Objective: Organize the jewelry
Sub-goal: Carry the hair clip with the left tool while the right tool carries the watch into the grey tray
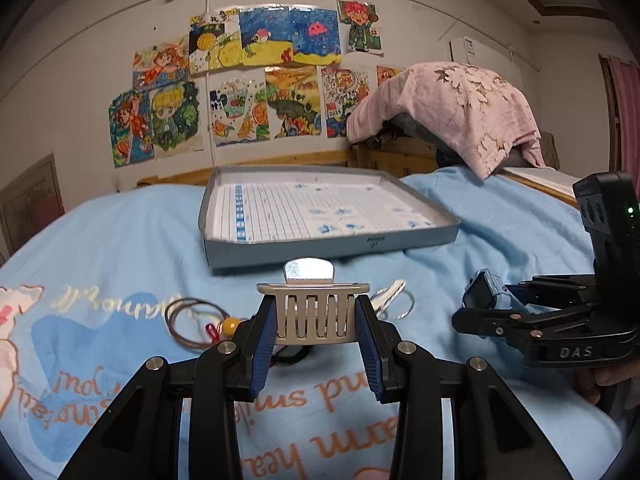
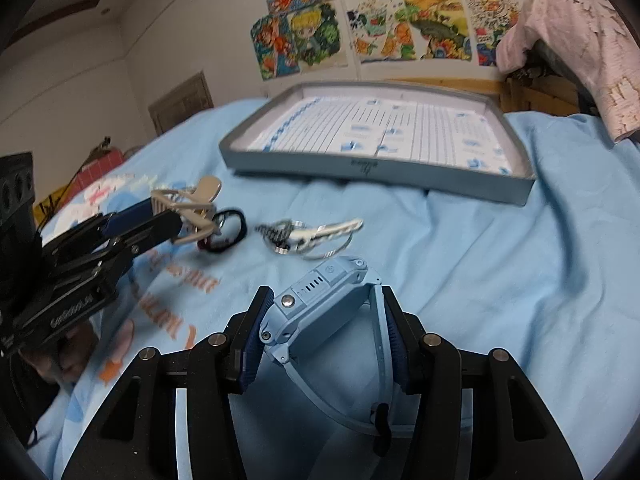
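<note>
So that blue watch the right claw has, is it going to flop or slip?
The blue watch has a blocky case, probably rigid. Its thin strap bows loosely, so it will likely dangle. The right claw grips it with ribbed pads, so slipping seems unlikely.

Two close wrist views over the bed, tray point(image 1: 320, 240) shared.

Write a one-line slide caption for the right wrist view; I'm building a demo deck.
Right gripper holds a blue watch above the bedsheet, gray tray ahead.
</note>
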`<state>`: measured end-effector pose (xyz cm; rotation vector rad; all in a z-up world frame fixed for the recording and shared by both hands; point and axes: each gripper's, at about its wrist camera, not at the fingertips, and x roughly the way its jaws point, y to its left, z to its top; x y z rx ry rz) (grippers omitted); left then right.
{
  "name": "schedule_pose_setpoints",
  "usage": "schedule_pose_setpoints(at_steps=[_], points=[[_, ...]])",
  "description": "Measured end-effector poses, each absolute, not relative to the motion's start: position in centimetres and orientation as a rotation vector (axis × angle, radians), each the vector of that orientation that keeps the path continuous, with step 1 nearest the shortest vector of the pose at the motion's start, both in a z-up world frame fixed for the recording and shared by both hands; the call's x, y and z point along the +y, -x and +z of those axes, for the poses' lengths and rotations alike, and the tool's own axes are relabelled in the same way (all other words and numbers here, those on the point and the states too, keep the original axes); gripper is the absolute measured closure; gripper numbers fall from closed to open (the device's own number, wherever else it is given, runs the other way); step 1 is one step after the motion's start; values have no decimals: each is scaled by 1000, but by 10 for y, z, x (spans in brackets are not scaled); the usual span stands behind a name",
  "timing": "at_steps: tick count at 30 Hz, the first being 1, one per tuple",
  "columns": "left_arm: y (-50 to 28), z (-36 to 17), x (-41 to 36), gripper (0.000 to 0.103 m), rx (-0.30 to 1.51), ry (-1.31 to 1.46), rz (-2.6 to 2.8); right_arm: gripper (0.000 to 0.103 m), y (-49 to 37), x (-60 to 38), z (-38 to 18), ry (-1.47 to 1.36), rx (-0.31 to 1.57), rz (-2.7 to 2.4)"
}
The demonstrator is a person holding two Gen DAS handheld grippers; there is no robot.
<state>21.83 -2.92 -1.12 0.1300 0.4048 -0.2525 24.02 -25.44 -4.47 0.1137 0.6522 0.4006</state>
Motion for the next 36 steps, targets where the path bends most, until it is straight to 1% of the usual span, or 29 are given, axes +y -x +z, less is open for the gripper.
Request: schedule_pose_setpoints(at_steps=[8, 15, 16, 17, 21, 22, 23, 28, 33, 35, 36], points=[[-230, 27, -28, 67, 407, -19, -263, 57, -261, -277, -20, -160, 526, 373], [-294, 47, -39, 67, 418, 49, -205, 59, -321, -287, 6, -193, 428, 346], [-307, 47, -40, 67, 425, 60, -194, 60, -332, -287, 9, -196, 417, 337], [-317, 46, -41, 67, 431, 70, -184, 67, -343, -287, 11, -202, 403, 330], [-360, 30, -40, 67, 474, 127, -152, 77, -381, -284, 10, -172, 395, 320], [-369, 25, -40, 67, 486, 140, -147, 83, -390, -284, 7, -153, 398, 322], [-376, 20, -41, 67, 493, 151, -145, 84, -396, -285, 4, -146, 393, 319], [-390, -5, -50, 67, 534, 143, -143, 84, -420, -293, -23, -211, 451, 340], [-387, -8, -58, 66, 529, 102, -137, 84, -426, -298, -39, -270, 479, 345], [-387, -7, -58, 64, 540, 101, -132, 84, -425, -299, -40, -278, 467, 343], [-387, -7, -58, 54, 551, 101, -129, 84, -426, -299, -39, -279, 464, 342]])
